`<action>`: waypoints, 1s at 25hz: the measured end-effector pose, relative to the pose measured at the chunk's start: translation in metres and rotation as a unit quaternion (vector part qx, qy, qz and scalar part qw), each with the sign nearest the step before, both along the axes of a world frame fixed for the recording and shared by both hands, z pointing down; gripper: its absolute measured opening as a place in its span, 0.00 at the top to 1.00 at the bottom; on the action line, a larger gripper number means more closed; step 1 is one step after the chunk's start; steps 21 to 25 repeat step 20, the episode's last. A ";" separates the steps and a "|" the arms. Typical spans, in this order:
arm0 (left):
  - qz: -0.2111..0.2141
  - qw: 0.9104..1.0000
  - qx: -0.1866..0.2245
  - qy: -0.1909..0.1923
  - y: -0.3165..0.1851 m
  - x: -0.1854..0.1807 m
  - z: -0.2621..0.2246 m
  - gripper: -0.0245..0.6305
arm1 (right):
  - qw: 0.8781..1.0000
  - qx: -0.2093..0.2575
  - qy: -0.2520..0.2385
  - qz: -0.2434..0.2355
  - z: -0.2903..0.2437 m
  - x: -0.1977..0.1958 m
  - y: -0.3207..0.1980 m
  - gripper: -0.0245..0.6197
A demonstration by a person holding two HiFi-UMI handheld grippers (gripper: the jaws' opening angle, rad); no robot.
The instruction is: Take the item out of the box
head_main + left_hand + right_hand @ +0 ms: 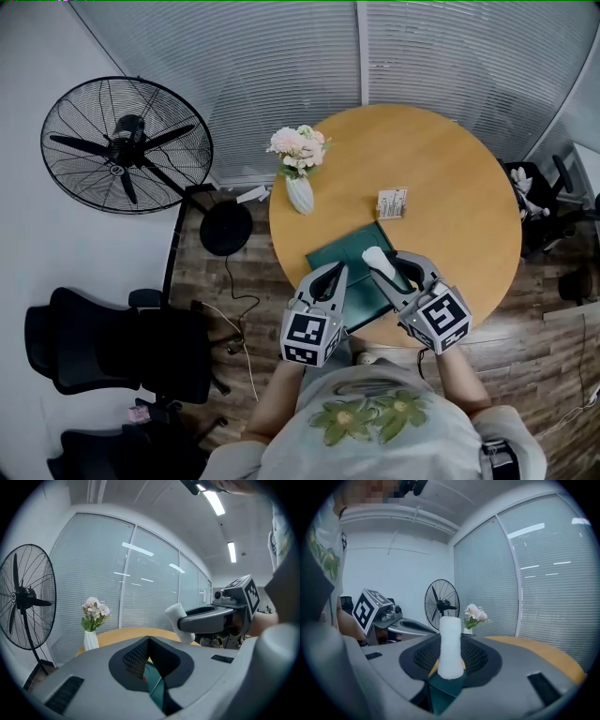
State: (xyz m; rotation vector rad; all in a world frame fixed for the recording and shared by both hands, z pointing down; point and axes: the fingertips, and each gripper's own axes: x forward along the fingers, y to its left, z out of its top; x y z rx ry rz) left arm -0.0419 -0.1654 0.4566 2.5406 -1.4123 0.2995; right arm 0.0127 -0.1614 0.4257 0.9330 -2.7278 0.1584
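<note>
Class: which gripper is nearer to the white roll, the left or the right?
Right. The right gripper is clamped on the white roll above the green box. The left gripper sits apart to the roll's left, over the box's left side.

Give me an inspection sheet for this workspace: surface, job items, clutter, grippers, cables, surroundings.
Surface: round wooden table.
Job's things: green box at the table's near edge; white roll held over it.
Clutter: vase of flowers, small card.
Grippers: right gripper shut on the white roll; left gripper closed on the green box's edge.
Cables: black cable on the floor left of the table.
Surroundings: standing fan, black chairs, window blinds.
</note>
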 end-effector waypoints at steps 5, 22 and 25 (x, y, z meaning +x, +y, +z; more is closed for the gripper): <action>0.000 1.000 0.000 -0.001 0.003 -0.001 0.000 0.95 | 1.000 -0.002 0.000 0.002 0.000 0.000 0.002 0.75; 0.004 1.000 -0.001 -0.001 0.002 -0.001 0.000 0.95 | 1.000 -0.008 0.006 0.004 0.004 -0.001 0.002 0.75; 0.004 1.000 -0.001 -0.001 0.002 -0.001 0.000 0.95 | 1.000 -0.008 0.006 0.004 0.004 -0.001 0.002 0.75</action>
